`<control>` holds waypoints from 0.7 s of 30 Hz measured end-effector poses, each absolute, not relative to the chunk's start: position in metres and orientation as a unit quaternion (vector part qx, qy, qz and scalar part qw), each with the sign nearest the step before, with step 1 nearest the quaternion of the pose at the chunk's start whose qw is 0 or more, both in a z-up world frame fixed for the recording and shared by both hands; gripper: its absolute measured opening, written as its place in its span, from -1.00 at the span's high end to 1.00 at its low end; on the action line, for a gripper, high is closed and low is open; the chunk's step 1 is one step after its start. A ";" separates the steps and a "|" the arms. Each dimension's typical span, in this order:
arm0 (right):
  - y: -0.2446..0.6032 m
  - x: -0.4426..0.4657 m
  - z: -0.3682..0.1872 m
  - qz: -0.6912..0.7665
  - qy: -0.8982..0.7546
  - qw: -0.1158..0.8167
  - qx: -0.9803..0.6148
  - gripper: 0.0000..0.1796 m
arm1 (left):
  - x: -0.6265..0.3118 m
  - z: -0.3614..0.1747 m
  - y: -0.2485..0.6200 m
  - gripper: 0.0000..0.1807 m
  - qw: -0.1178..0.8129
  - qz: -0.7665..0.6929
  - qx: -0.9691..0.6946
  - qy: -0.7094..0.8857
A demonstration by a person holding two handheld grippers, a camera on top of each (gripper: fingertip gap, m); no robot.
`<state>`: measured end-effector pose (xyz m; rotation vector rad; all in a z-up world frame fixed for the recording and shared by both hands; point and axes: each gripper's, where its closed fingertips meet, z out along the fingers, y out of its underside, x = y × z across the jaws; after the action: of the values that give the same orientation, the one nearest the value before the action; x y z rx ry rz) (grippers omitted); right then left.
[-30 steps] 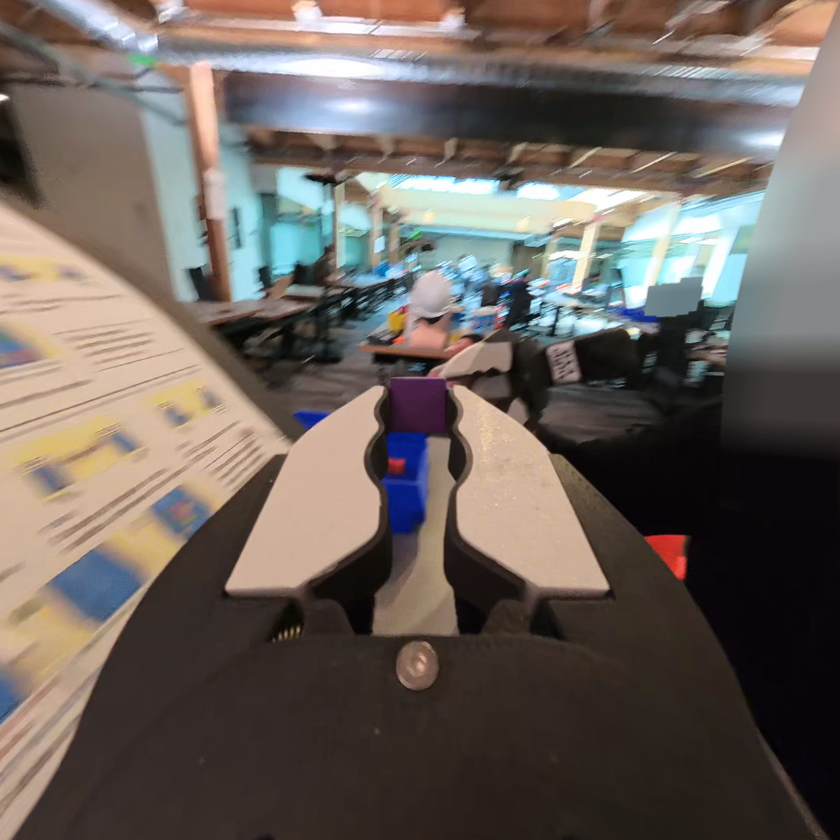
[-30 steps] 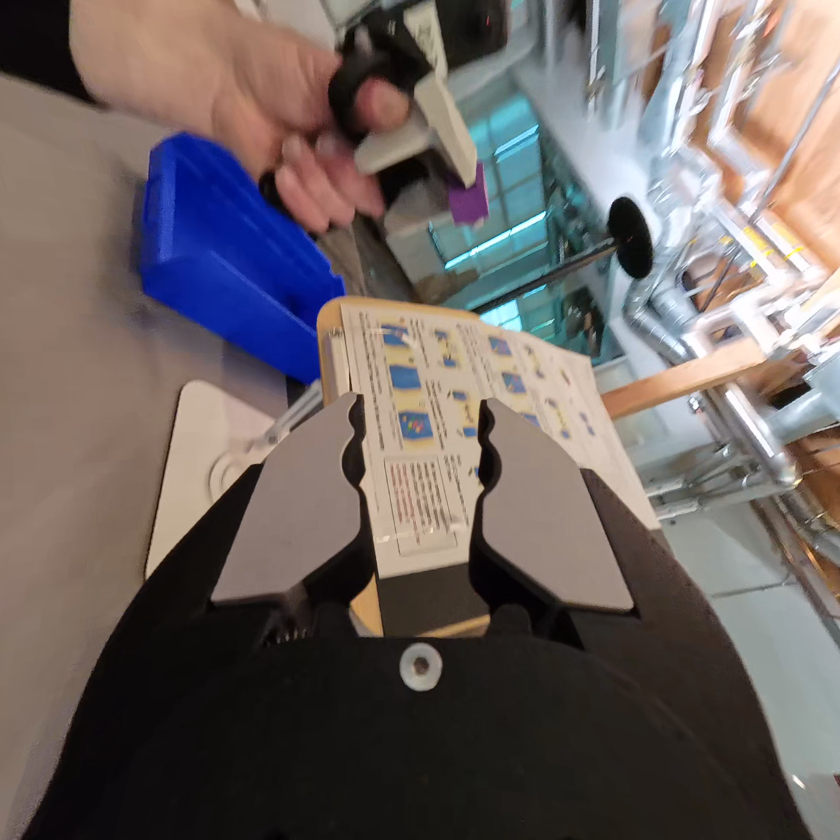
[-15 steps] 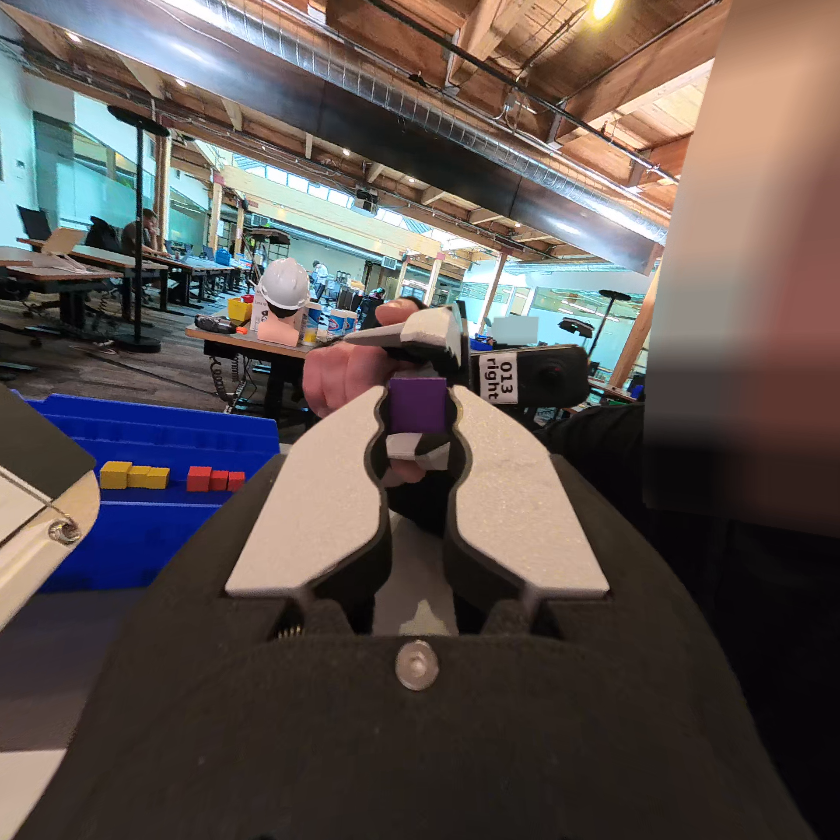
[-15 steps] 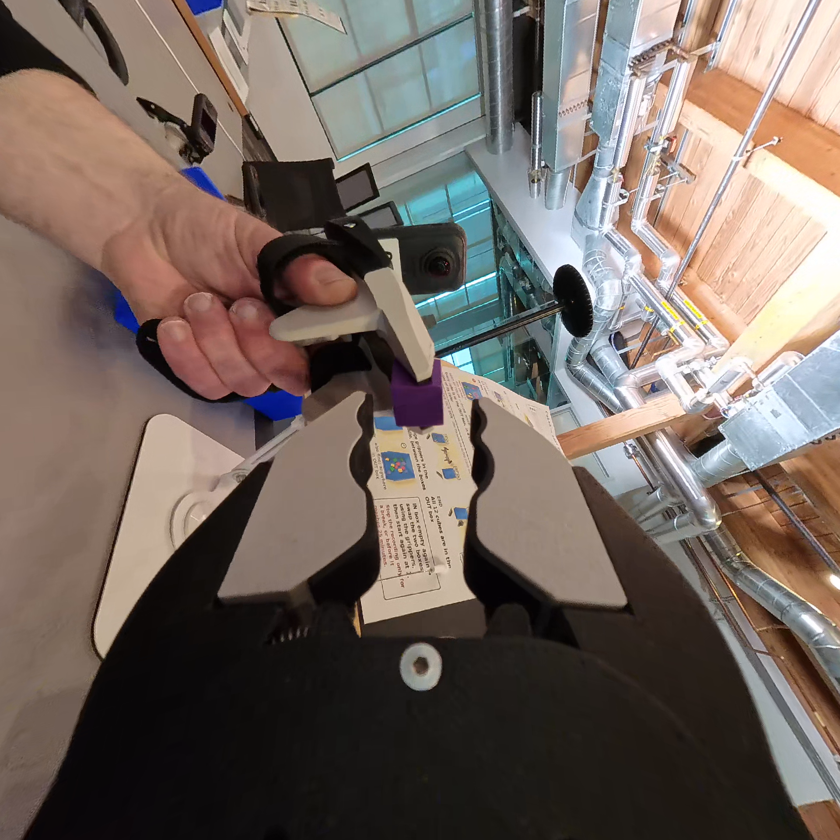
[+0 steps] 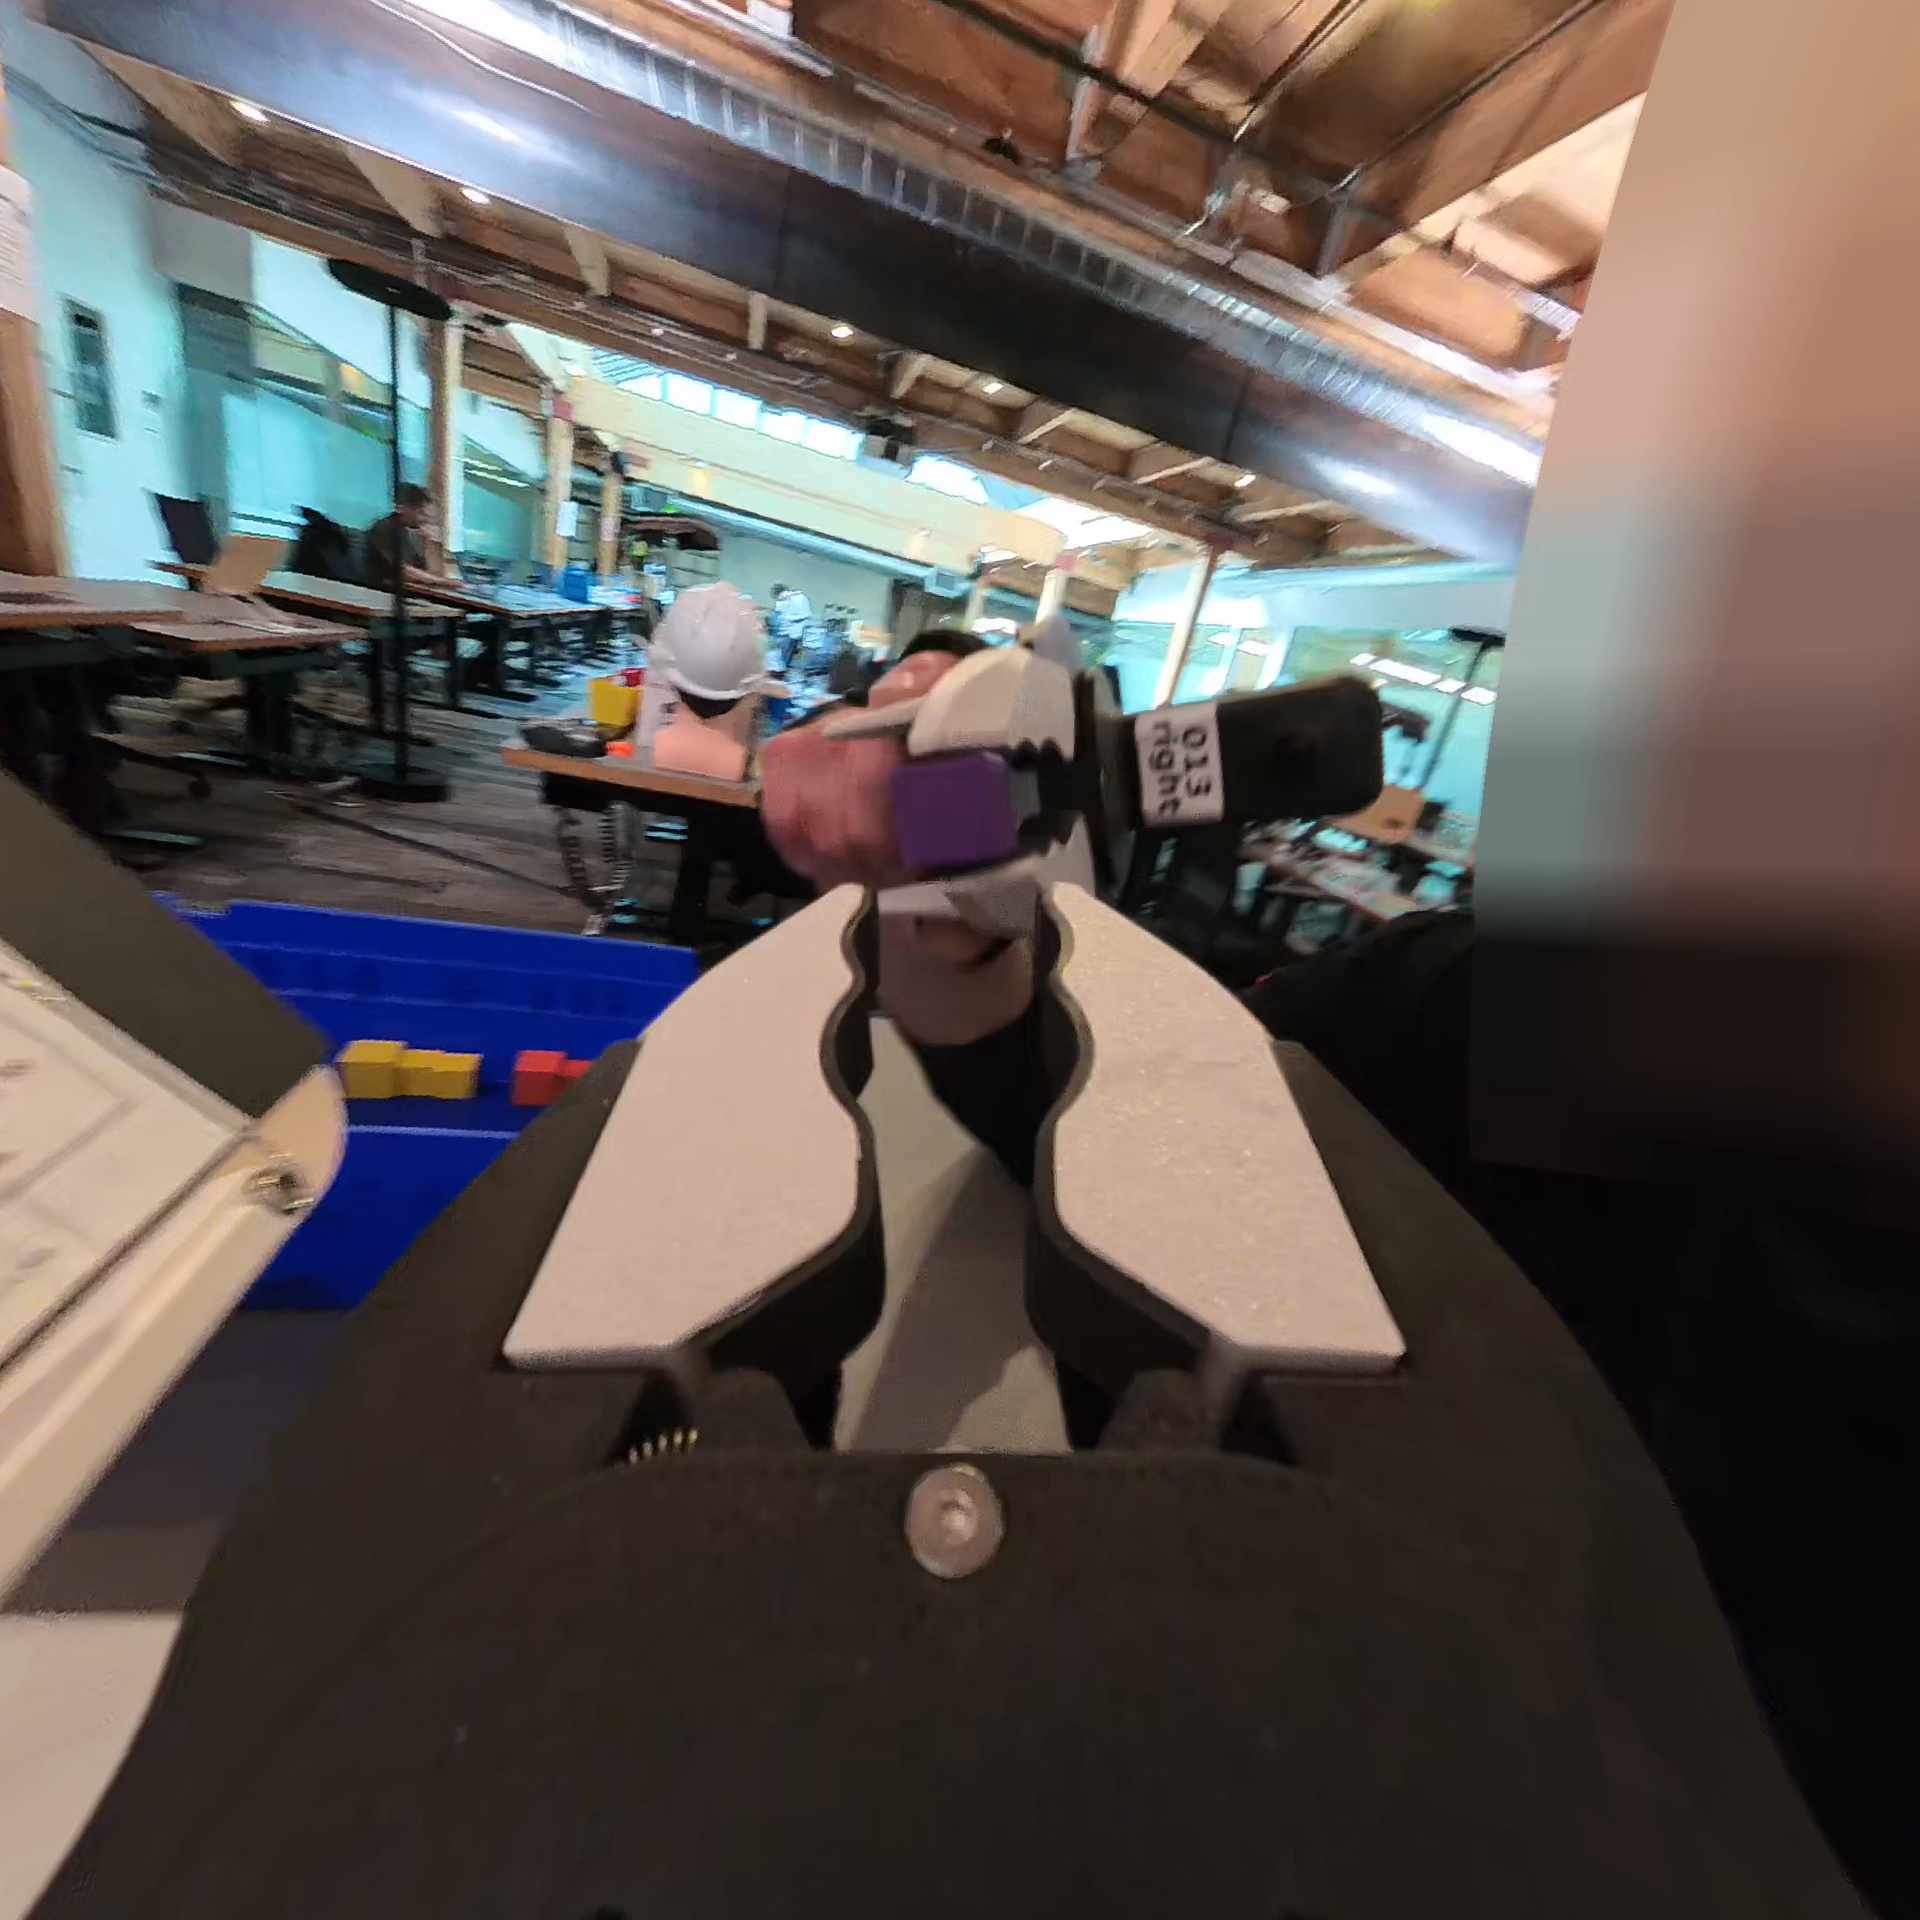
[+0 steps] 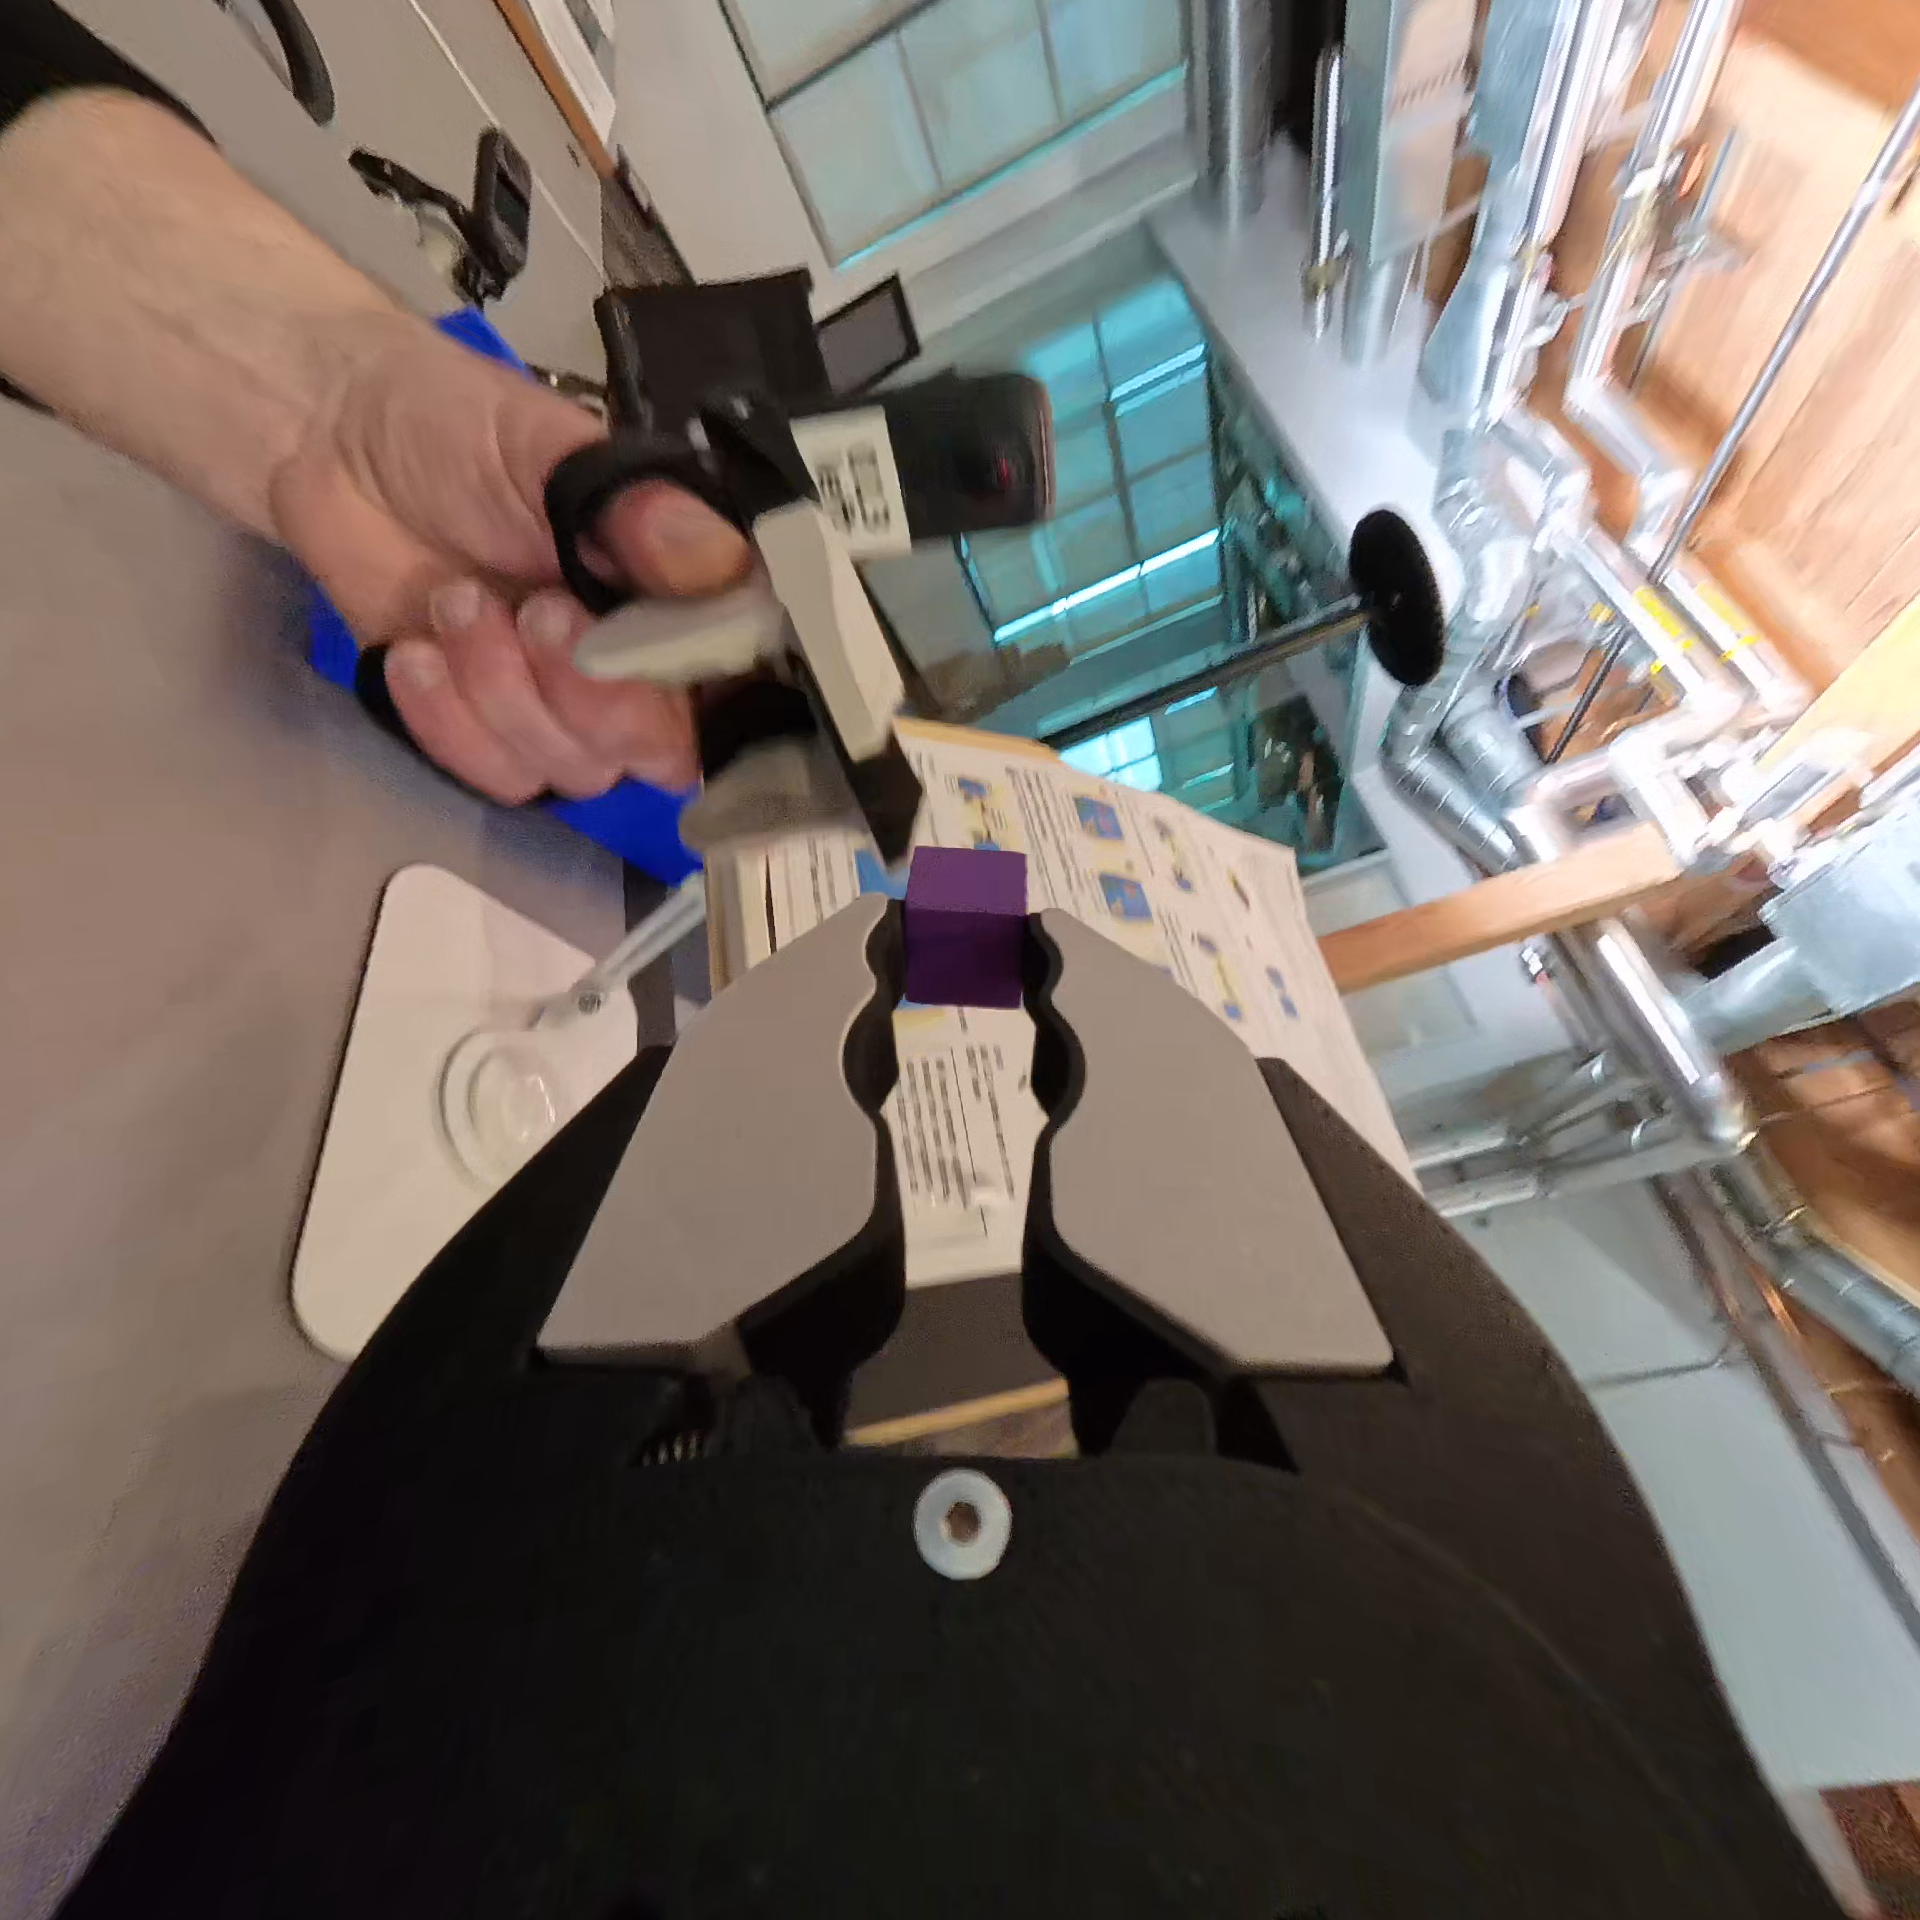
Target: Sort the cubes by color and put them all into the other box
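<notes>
A large open-plan workshop or lab in a converted industrial hall; exposed timber beams (image 5: 1091,62) and a long dark duct (image 5: 935,260) run overhead; rows of desks (image 5: 312,613) stretch far left; silver pipes (image 6: 1558,831) line the ceiling; a hard hat (image 5: 715,652) sits on a far bench.

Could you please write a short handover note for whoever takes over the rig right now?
Left gripper: open and empty, pointing at the right gripper.
Right gripper: shut on the small purple cube, held in mid-air.
Blue plastic box: holds yellow cubes and red cubes, each colour grouped together.
Done: yellow and red look sorted, if this is the target box.
Left: place the purple cube in its own group. Any other cubes and the second box are not clearly visible, so check them.
</notes>
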<state>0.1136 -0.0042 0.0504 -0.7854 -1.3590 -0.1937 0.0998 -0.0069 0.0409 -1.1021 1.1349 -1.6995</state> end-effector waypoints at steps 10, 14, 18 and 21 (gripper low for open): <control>0.066 0.243 -0.006 -0.107 -0.640 0.469 -0.599 0.75 | 0.061 0.034 0.041 1.00 0.548 -0.337 -0.554 0.529; 0.073 0.270 -0.055 -0.080 -0.656 0.356 -0.661 0.76 | 0.055 0.033 0.042 1.00 0.554 -0.281 -0.566 0.542; 0.073 0.291 -0.106 -0.044 -0.660 0.240 -0.711 0.76 | 0.056 0.029 0.042 1.00 0.554 -0.246 -0.569 0.555; 0.075 0.302 -0.139 -0.016 -0.652 0.176 -0.737 0.76 | 0.061 0.032 0.032 1.00 0.542 -0.290 -0.559 0.556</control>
<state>0.3018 0.0751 -0.1391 -2.0879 -1.8478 -0.0446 0.0613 0.0316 0.0316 -1.3275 1.3215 -0.6897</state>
